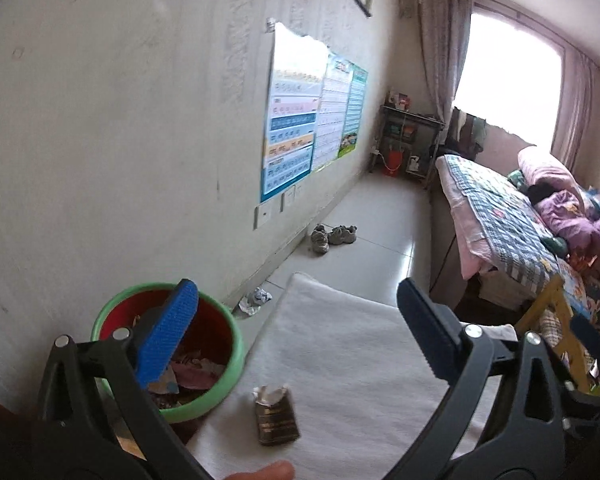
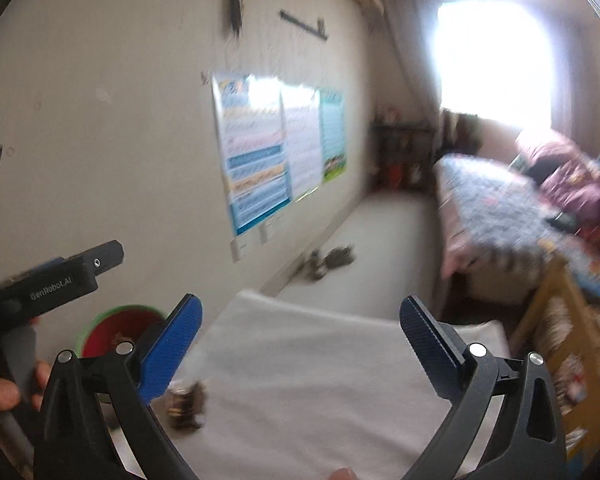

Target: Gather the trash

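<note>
Nearest the lens: left hand-held gripper [image 1: 298, 322], jaws spread wide, nothing between them. Right hand-held gripper [image 2: 300, 338] likewise wide open and empty. Just beyond, on the white-covered bench [image 1: 340, 340]: a torn brown wrapper [image 1: 276, 416], lying near the bench's left edge. Beside that edge, against the wall: a green-rimmed red bin [image 1: 220, 344] holding scraps. On the floor past the bin: crumpled silvery trash [image 1: 255, 299]. Farther along the wall from the bin: a pair of shoes [image 1: 334, 236].
</note>
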Tool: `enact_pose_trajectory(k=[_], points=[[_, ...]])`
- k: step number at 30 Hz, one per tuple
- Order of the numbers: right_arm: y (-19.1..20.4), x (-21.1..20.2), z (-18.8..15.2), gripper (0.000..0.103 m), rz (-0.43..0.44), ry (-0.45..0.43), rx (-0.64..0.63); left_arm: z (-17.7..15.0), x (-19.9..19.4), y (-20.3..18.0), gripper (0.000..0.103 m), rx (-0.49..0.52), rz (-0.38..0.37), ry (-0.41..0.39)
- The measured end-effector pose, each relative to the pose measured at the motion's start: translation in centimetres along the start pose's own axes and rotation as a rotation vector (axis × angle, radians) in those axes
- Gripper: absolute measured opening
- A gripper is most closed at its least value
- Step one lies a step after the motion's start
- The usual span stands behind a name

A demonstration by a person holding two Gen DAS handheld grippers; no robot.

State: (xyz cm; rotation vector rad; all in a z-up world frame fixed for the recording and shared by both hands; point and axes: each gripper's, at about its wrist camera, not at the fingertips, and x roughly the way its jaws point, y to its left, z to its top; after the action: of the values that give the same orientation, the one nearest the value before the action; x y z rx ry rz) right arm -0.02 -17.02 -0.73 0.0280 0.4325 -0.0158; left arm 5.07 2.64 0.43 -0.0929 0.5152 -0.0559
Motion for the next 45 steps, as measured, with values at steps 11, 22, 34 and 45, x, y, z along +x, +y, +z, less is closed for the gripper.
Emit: enact_pose_trajectory(k=[11, 22, 34, 45], points=[[-3.2, -1.7, -0.6, 0.096, -0.204, -0.076, 0.044, -0.5, -2.2, -3.7, 0.097, 0.112, 0.051, -0.046], [-2.5, -2.0, -0.9, 0.096, -0.183, -0.055, 0.043, -0.6, -1.8, -3.3, 0.097, 0.101, -0.007, 0.028], [-2.1, -1.6, -1.1, 0.096, -0.183, -0.037, 0.038, -0.6, -1.2, -2.2, 0.097, 0.06, -0.027, 0.069], [-2.1, -1.4, -1.6, 0.096, -0.179, -0.024, 0.041, -0.6, -1.0, -2.4, 0.097, 0.067, -0.031, 0.08]])
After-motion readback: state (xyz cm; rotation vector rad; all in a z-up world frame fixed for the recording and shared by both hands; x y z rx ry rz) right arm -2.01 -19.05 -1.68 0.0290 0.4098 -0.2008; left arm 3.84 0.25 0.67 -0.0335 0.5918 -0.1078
